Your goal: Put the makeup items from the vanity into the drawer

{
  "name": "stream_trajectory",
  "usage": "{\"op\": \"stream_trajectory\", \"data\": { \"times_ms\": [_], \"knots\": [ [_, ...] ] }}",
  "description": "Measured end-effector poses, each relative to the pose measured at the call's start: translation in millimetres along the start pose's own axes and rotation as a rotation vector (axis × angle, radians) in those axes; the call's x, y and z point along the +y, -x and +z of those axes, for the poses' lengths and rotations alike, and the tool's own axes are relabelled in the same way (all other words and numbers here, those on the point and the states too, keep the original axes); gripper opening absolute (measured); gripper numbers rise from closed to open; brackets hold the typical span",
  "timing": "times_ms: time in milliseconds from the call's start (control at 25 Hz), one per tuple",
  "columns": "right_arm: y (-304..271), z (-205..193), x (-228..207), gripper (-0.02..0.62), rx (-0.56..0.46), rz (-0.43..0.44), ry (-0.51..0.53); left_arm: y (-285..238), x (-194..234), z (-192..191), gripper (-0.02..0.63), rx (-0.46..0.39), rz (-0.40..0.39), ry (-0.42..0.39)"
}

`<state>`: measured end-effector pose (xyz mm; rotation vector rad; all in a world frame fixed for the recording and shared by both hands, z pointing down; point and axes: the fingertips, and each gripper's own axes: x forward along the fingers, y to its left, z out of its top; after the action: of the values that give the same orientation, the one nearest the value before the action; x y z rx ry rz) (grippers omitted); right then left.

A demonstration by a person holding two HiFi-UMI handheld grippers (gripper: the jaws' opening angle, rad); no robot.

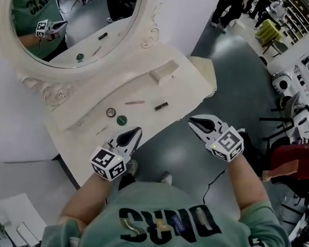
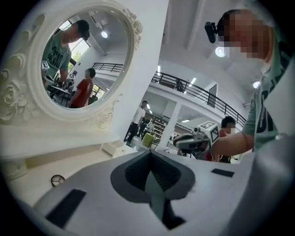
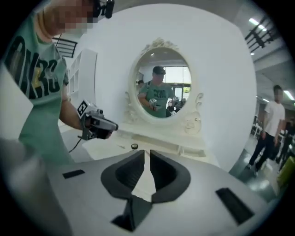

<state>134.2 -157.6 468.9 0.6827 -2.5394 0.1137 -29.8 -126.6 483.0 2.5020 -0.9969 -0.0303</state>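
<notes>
On the cream vanity (image 1: 187,91) lie a small ring-shaped compact (image 1: 110,112), a green round pot (image 1: 122,120), a pink pencil (image 1: 135,102), a dark lipstick tube (image 1: 161,106) and a thin stick (image 1: 102,129). My left gripper (image 1: 137,131) hovers at the vanity's front edge, just right of the green pot, jaws shut and empty (image 2: 150,154). My right gripper (image 1: 192,121) hangs off the front right corner over the floor, its jaws (image 3: 147,154) a narrow slit apart with nothing between them. The compact (image 2: 57,180) also shows in the left gripper view. No drawer front is visible.
An oval mirror (image 1: 72,23) stands at the vanity's back, with a small cream box (image 1: 164,72) on the raised shelf. A red chair (image 1: 297,159) and equipment racks stand to the right. A white table (image 1: 15,216) sits at the lower left. People stand far behind.
</notes>
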Motion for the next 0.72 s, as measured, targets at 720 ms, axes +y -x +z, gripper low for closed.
{"op": "stream_trajectory", "data": {
  "times_ms": [720],
  "knots": [
    [-220.6, -164.9, -42.2, 0.144, 0.757, 0.451, 0.742, -9.2, 91.4, -45.8, 0.008, 0.061, -0.016, 0.046]
  ]
}}
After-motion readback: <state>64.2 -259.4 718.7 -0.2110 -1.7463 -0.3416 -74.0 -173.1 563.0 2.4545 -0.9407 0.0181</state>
